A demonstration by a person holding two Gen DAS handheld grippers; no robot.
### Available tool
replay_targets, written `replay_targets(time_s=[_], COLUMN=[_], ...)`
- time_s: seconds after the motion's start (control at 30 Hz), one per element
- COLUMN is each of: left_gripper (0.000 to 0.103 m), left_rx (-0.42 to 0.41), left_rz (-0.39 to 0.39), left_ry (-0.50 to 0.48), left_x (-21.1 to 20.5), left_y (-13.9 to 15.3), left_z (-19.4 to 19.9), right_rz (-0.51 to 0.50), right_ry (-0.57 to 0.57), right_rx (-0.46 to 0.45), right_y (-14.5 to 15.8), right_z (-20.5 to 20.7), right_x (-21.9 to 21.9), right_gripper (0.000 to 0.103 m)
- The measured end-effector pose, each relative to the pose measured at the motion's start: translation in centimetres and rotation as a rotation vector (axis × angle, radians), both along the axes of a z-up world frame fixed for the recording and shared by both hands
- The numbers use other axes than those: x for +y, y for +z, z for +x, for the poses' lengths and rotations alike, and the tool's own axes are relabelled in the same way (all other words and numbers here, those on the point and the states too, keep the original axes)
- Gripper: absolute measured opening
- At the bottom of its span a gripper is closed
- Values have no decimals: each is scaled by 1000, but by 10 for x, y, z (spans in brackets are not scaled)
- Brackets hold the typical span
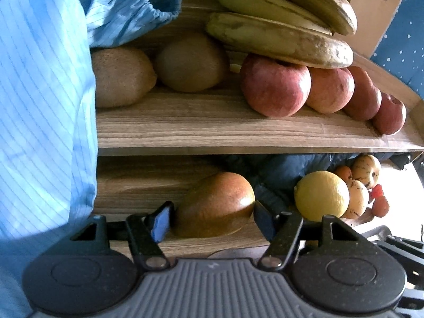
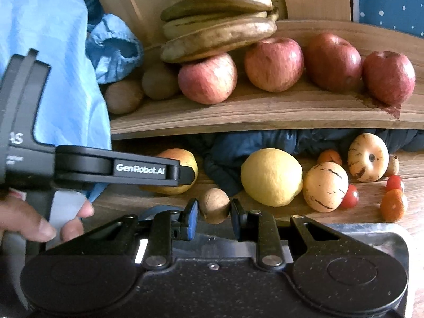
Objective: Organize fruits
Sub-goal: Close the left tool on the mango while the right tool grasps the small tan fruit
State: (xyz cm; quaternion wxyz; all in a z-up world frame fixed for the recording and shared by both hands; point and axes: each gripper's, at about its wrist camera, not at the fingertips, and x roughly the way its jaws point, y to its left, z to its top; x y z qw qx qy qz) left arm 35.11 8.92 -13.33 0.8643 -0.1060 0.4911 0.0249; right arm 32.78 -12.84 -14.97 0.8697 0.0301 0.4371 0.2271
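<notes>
Now left fingers (image 1: 212, 221) bracket a russet-red pear (image 1: 216, 205); right fingers (image 2: 214, 218) clasp a brown walnut (image 2: 214, 205).

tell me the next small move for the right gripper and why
Likely lift the kiwi to the upper shelf beside the two kiwis there: the right gripper is shut on it, and that shelf groups fruit by kind.

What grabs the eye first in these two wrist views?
The wooden upper shelf stands out: four red apples in a row, a stack of browning yellow bananas resting on the leftmost apple. Below, the right gripper is closed on a small round brown fruit, beside a large yellow lemon. The left gripper straddles a red-green pear.
</notes>
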Motion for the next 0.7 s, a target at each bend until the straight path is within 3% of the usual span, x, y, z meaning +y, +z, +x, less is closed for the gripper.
replay_targets(time_s=[0.37,0.7], left_gripper=[69,69], left_rx=[3,-24], left_rz=[39,53], left_ry=[-3,14], left_x=[-15,-25], left_y=[-11,-14], left_z=[12,-7], right_rz=[6,12], right_ry=[-21,-12], right_rx=[-12,-11], right_y=[3,6], right_z=[-12,-21], right_x=[-11,-11], right_gripper=[28,28])
